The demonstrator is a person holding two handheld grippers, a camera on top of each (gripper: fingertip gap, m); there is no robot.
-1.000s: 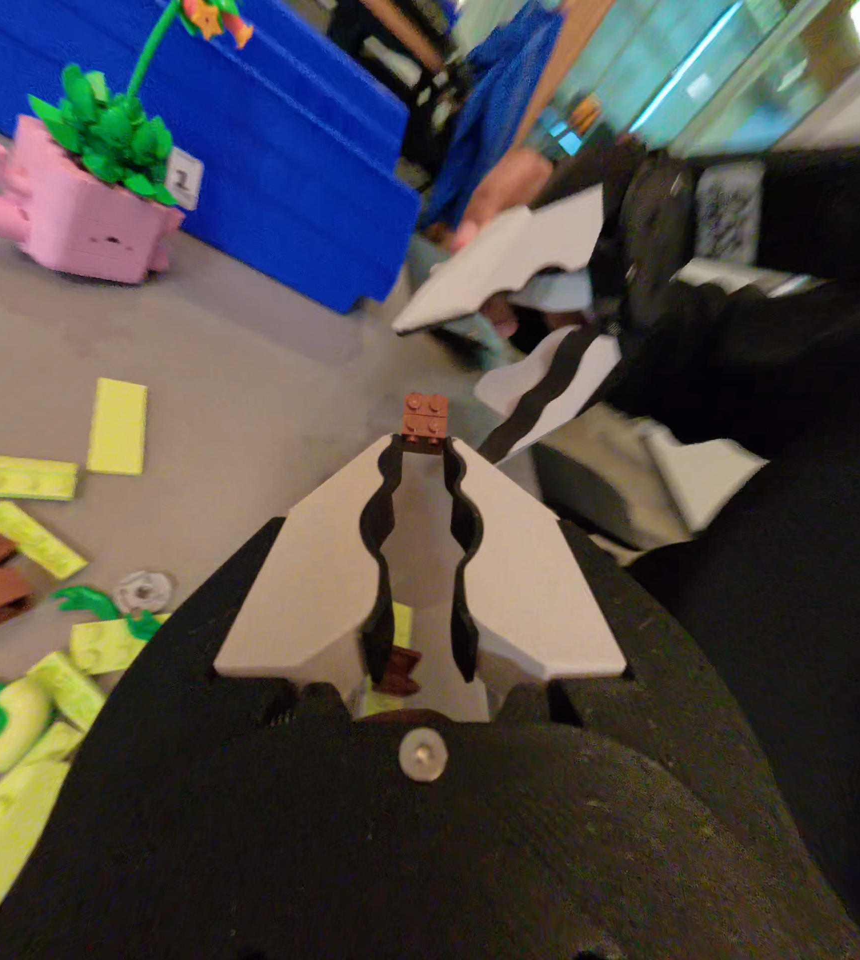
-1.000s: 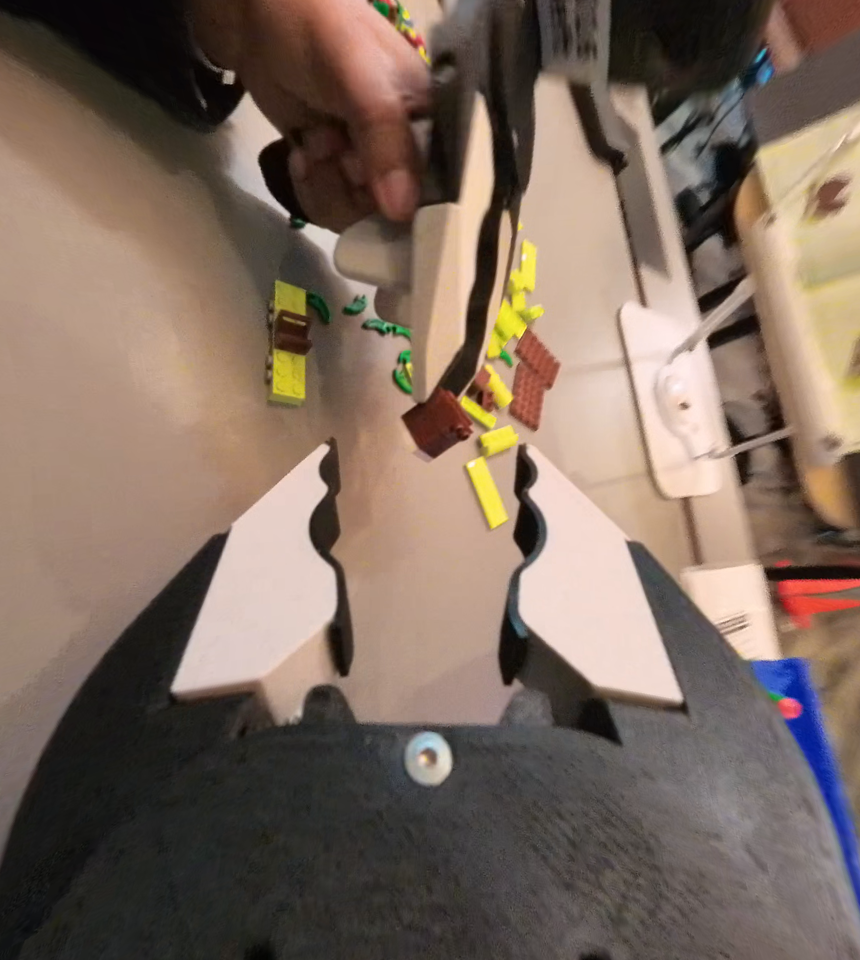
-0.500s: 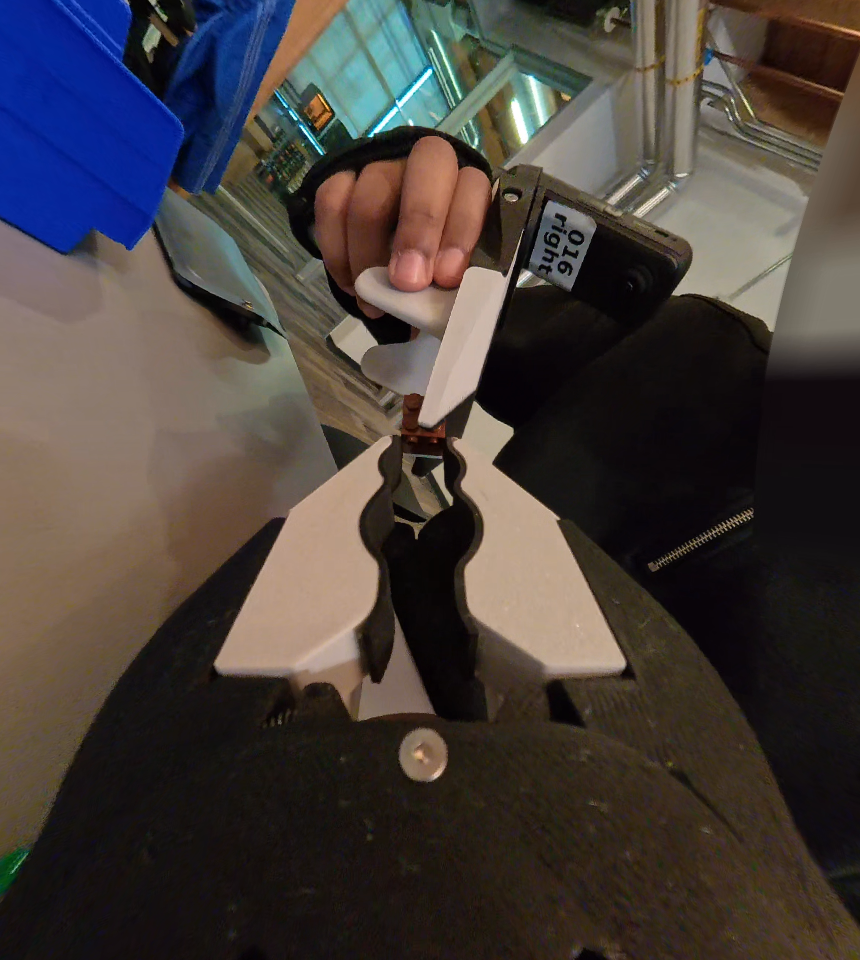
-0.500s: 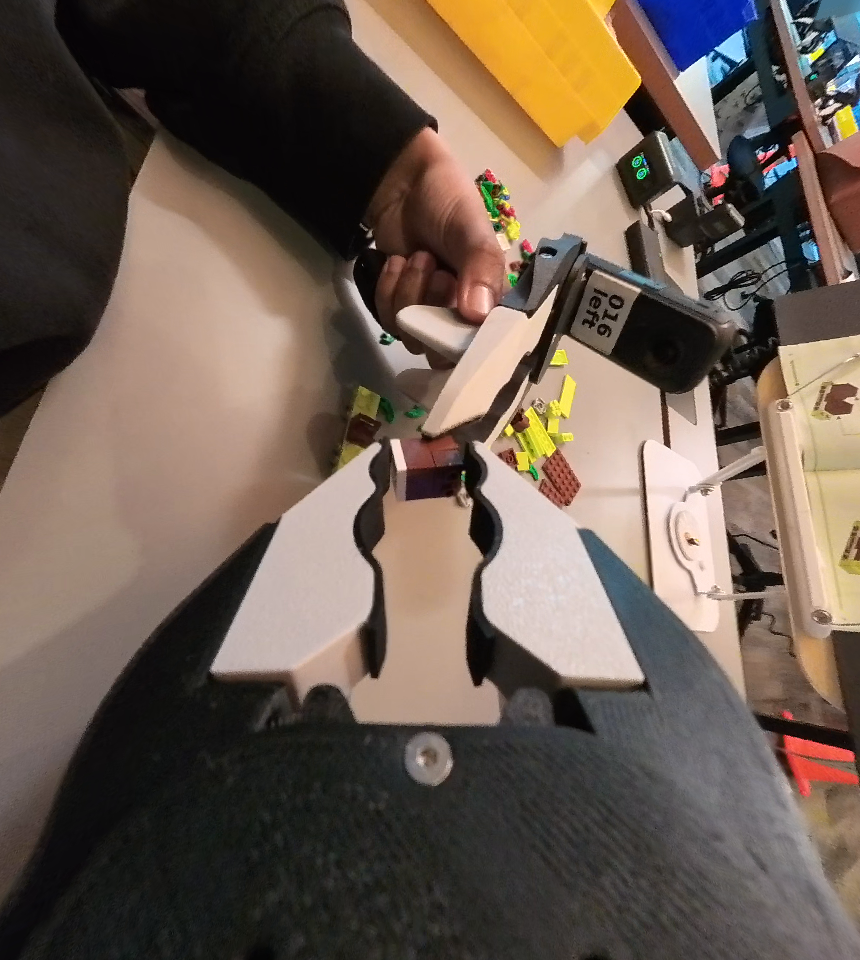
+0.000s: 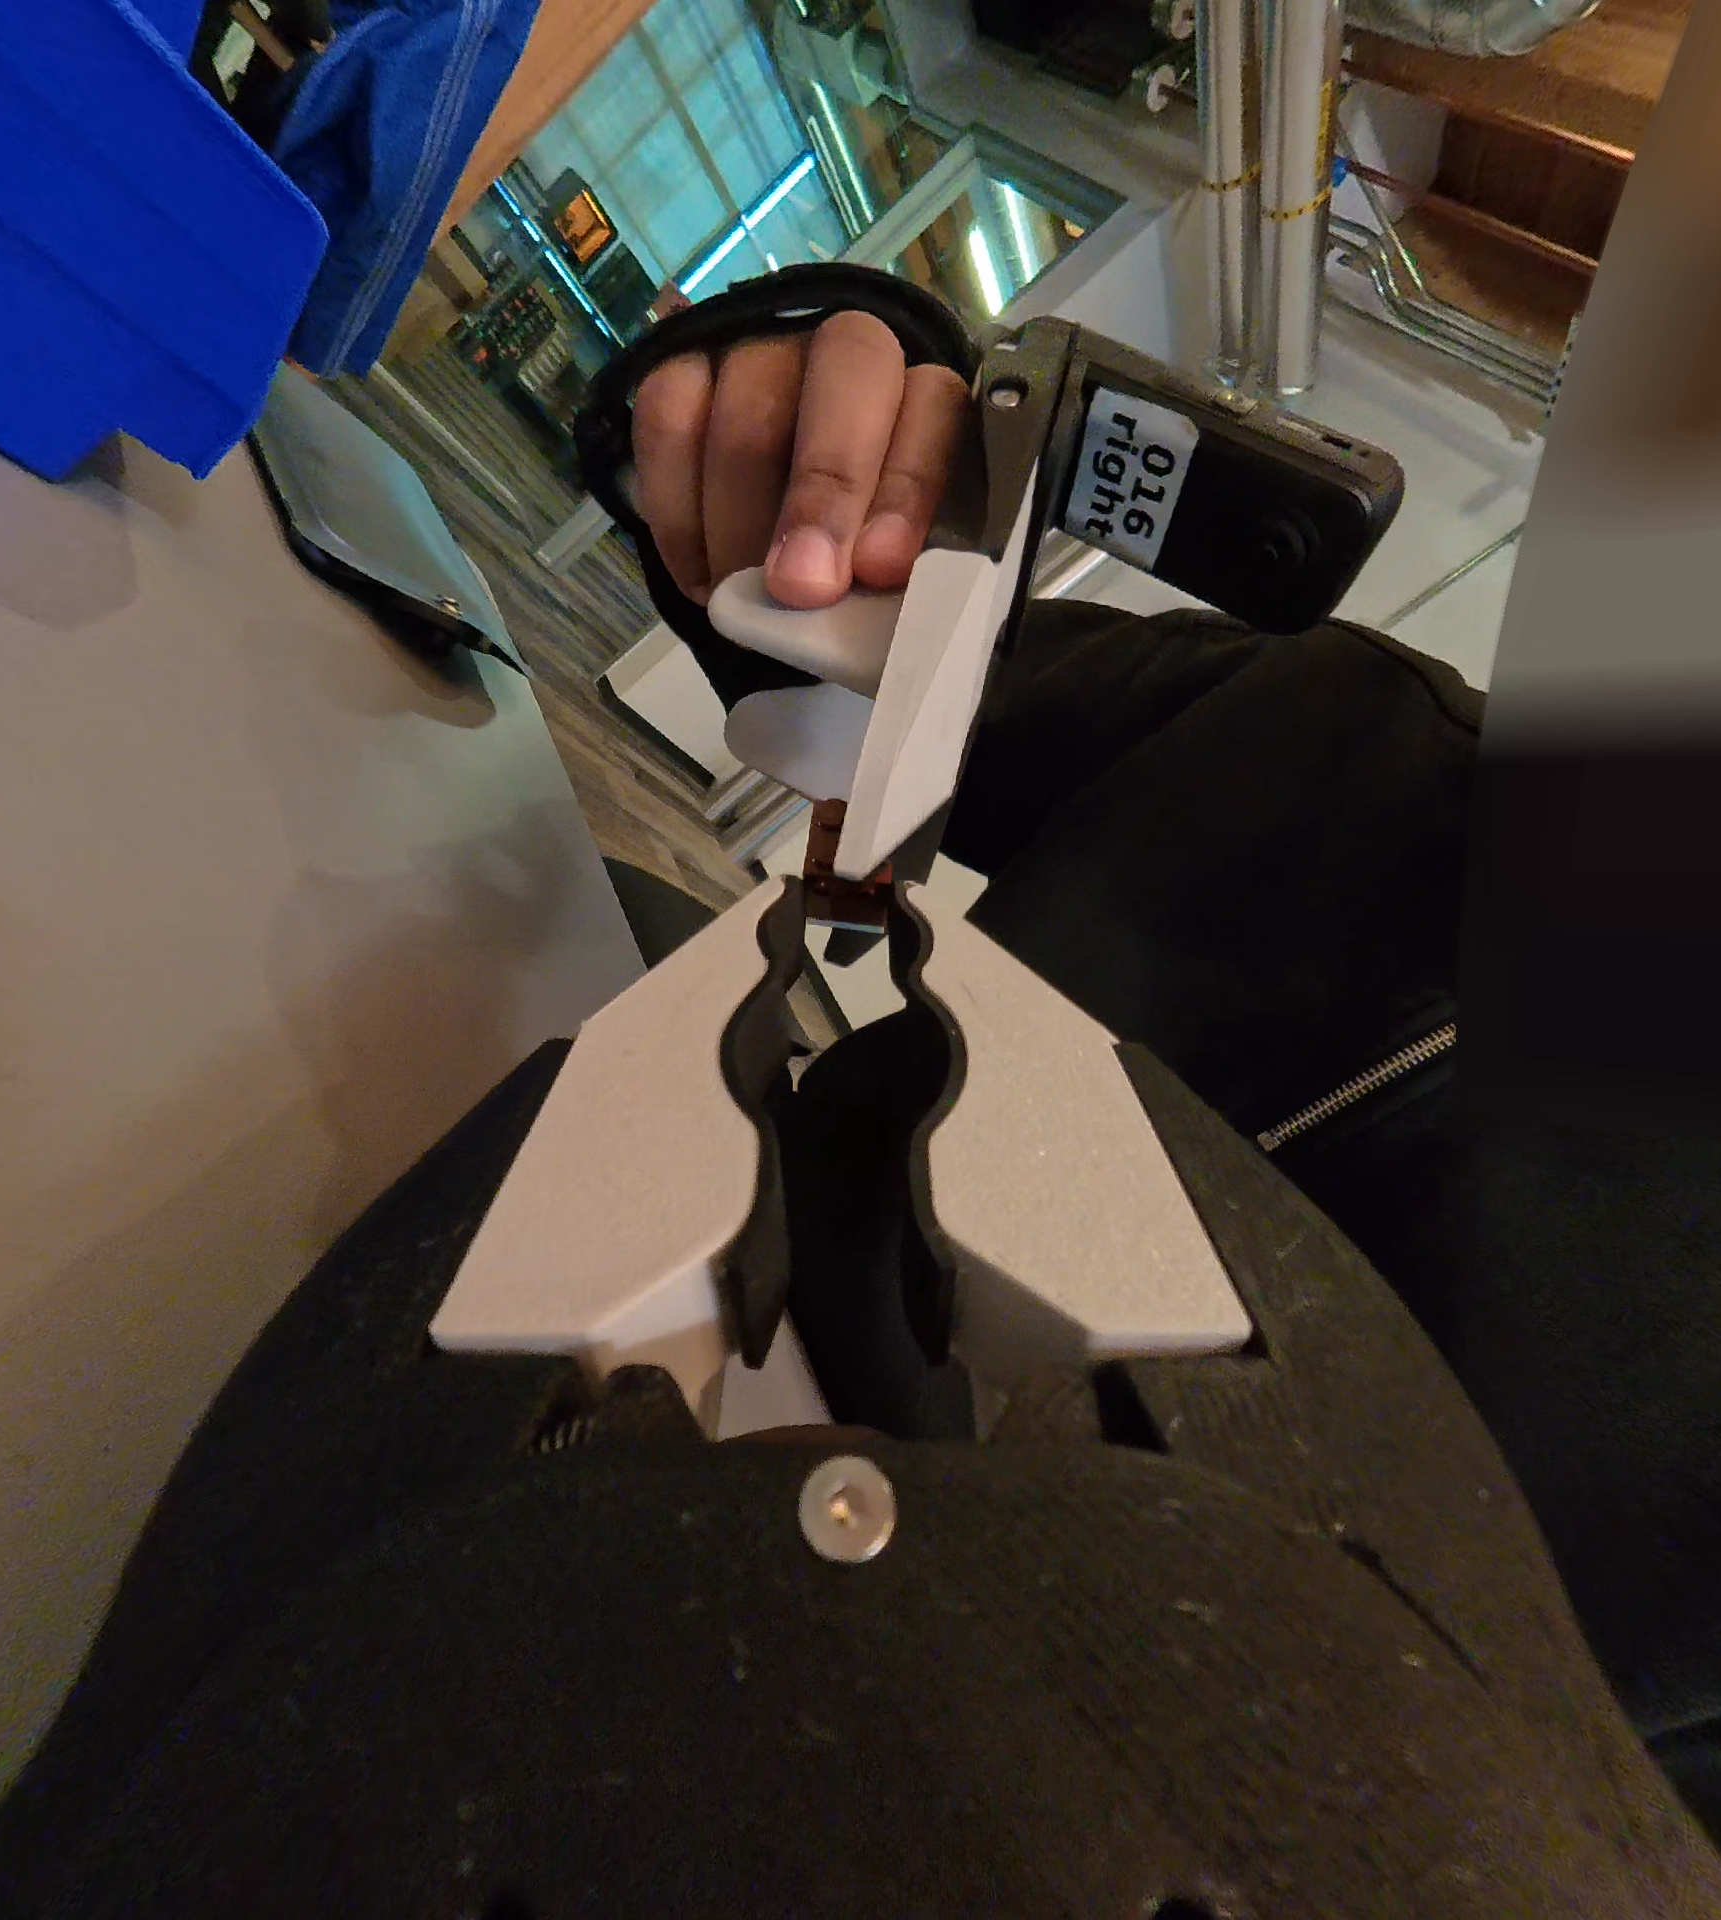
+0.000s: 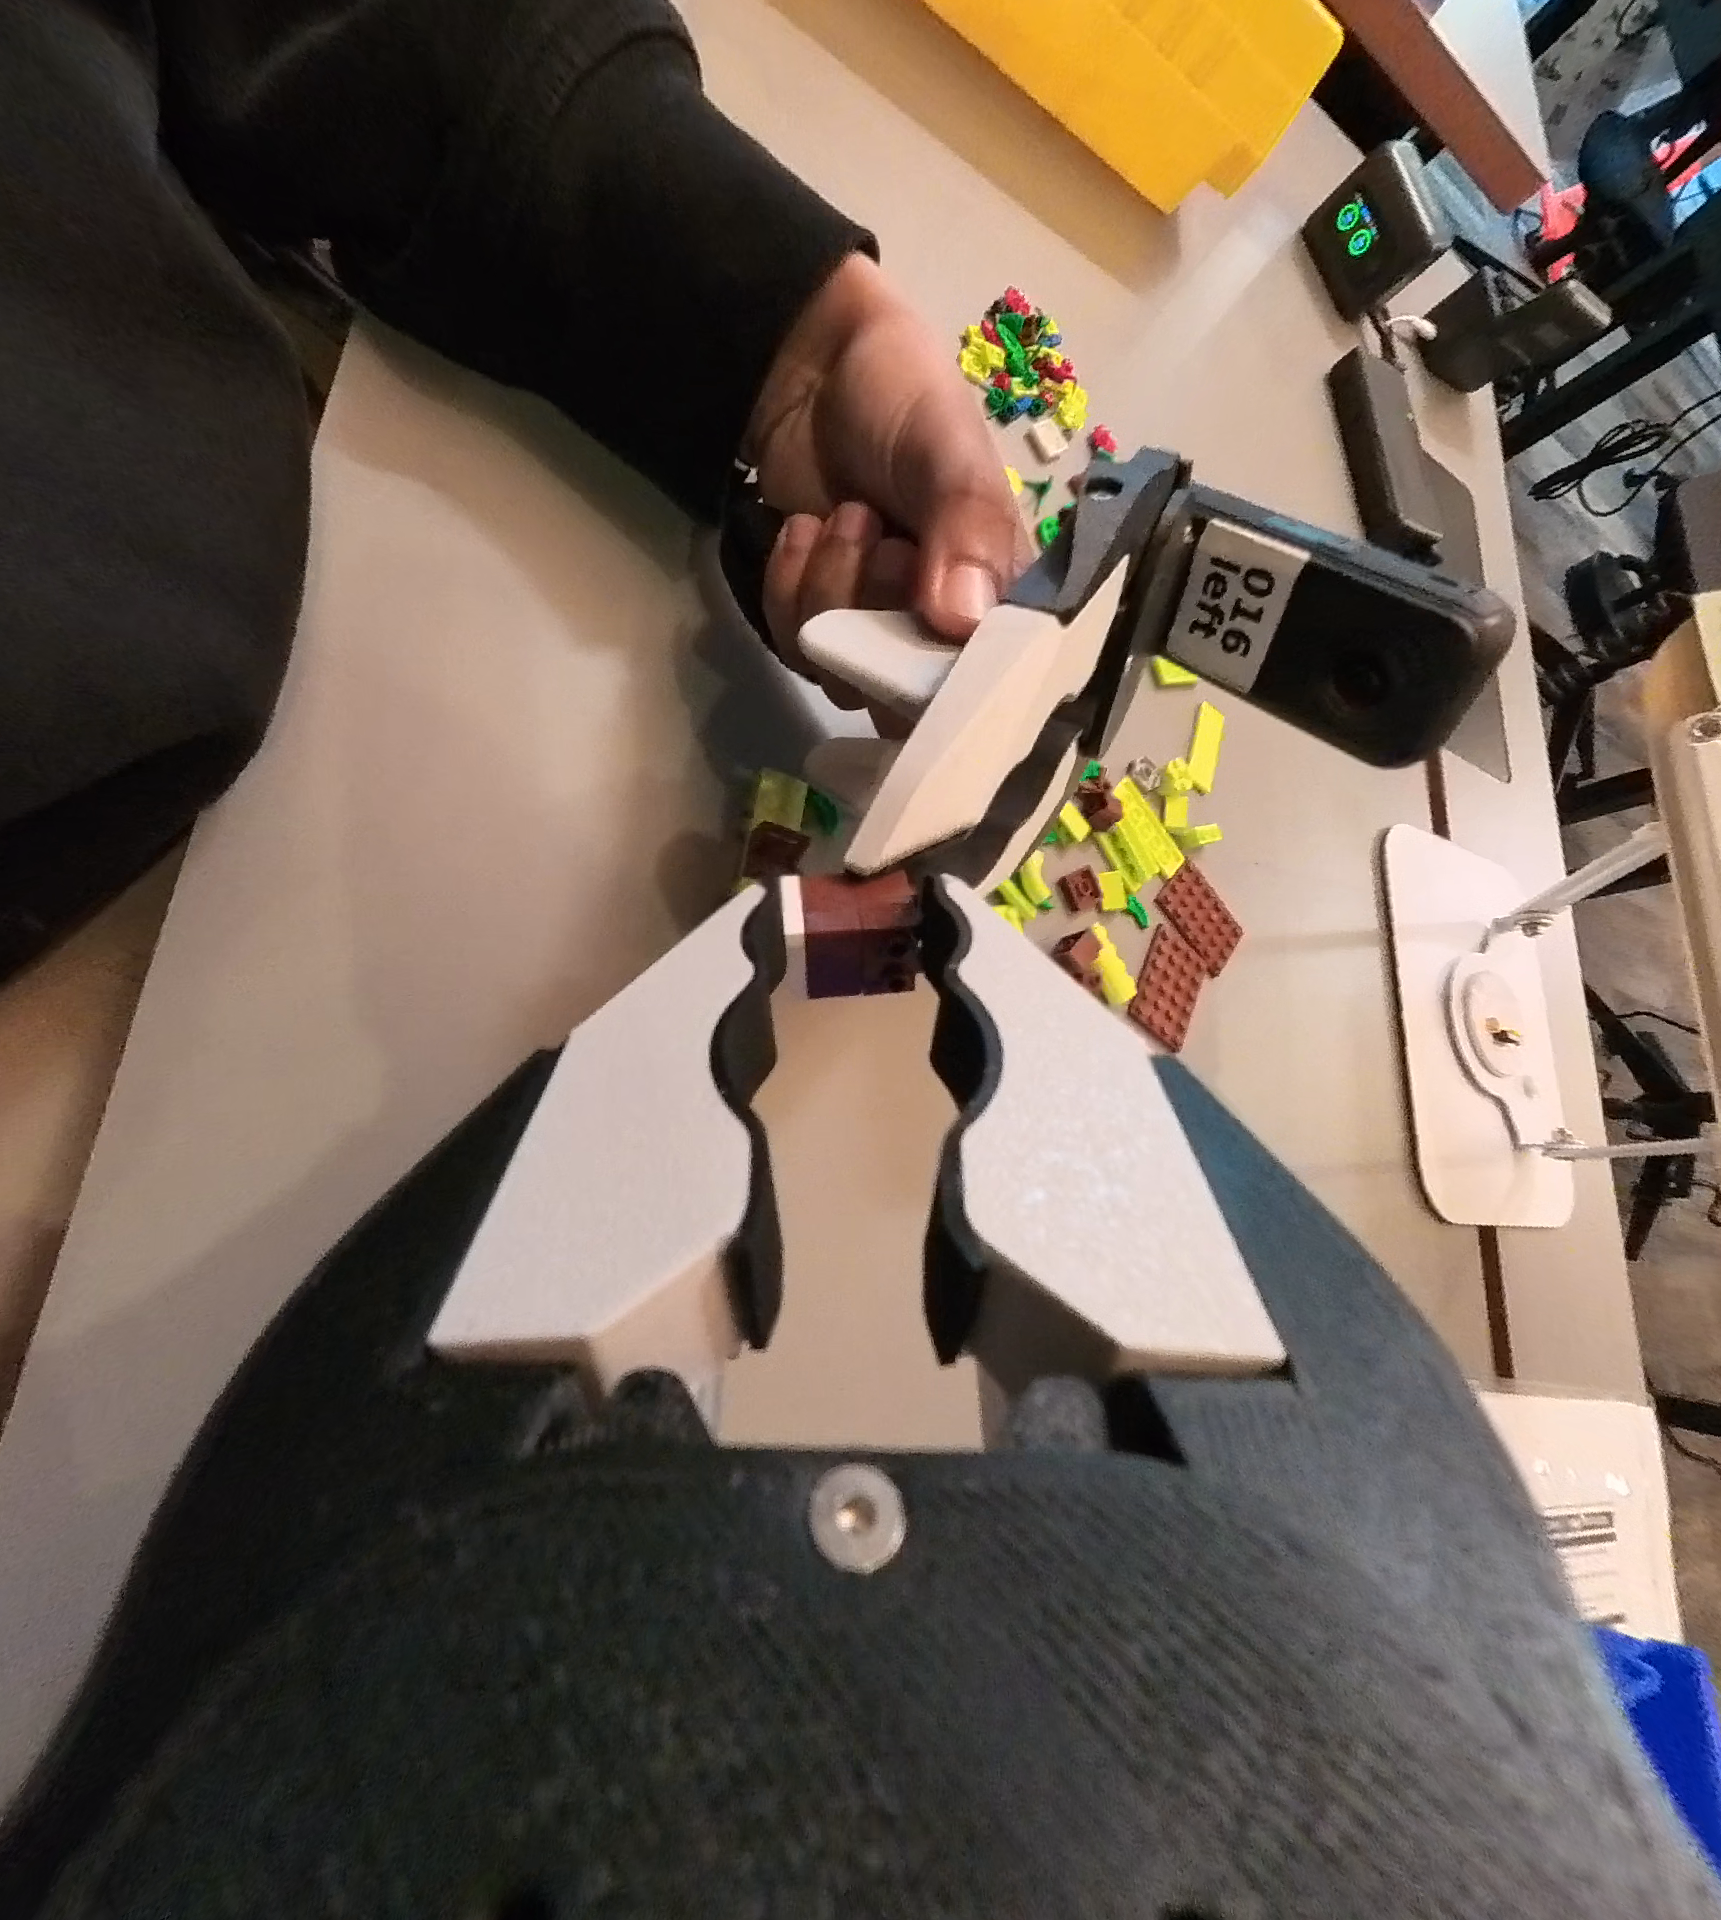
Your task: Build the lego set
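Left wrist view: left claw (image 5: 843, 906) clenched on a small reddish-brown lego plate (image 5: 843, 902) pinched at the fingertips. Straight ahead, right claw (image 5: 861, 868) gripped by a hand (image 5: 794, 488), its pale tips touching the top of that plate. Blue plastic bin (image 5: 77, 239) far to the upper left.

Right wrist view: right claw (image 6: 851, 930) grasping a dark brown lego block (image 6: 851, 940) between its tips, above the beige desk (image 6: 316, 935). Left claw (image 6: 897, 852) touching the block from just beyond. Further ahead to the right, scattered lime-yellow and brown lego pieces (image 6: 1136, 862) lying on the desk; yellow plastic bin (image 6: 1147, 83) far beyond.
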